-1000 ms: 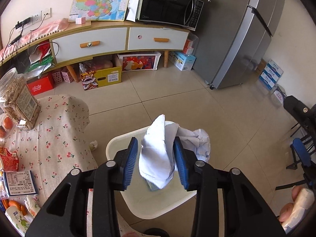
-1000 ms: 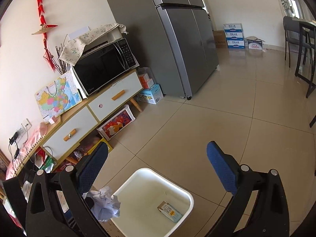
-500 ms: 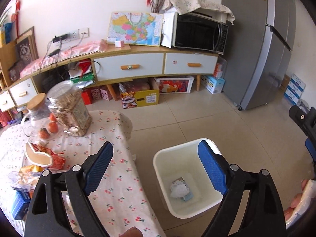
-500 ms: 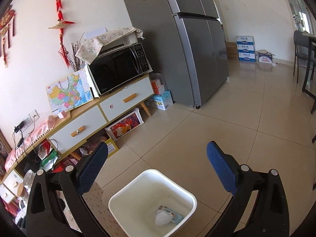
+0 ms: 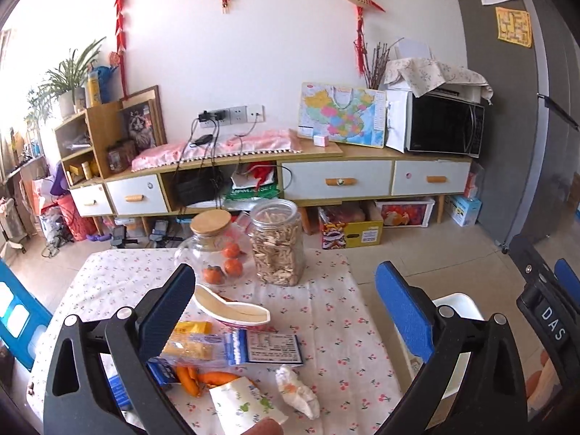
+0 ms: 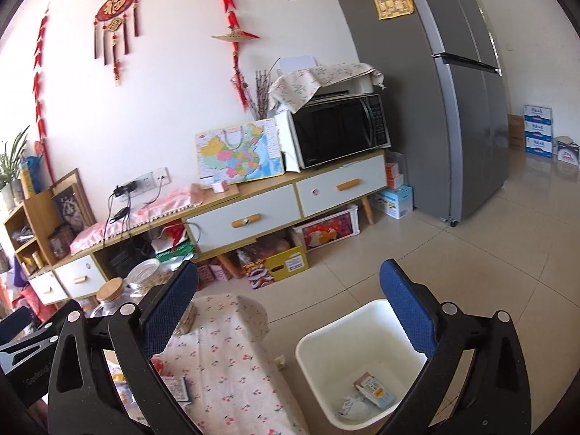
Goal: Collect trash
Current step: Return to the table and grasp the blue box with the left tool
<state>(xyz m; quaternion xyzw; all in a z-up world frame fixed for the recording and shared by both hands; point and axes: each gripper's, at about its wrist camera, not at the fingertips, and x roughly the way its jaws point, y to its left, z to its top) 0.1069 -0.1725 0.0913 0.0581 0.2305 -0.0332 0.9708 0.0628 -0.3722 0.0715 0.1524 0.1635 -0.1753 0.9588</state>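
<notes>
Covering the lower centre of the left view, the table (image 5: pixel 337 311) carries uncollected trash. At lower right in the right view, the white bin (image 6: pixel 326 337) holds a crumpled tissue (image 6: pixel 353 407) and carton (image 6: pixel 375 391). Both tools, left (image 5: pixel 284 304) and right (image 6: pixel 288 301), stand wide and empty. One tissue wad (image 5: pixel 297 391) remains at bottom centre.

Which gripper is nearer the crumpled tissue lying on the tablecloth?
Left. The left gripper hangs open right above the crumpled tissue; the right gripper is off the table's side, over the white bin.

A crumpled white tissue (image 5: pixel 297 391) lies on the tablecloth; another (image 6: pixel 353 407) sits inside the white bin (image 6: pixel 319 340).
</notes>
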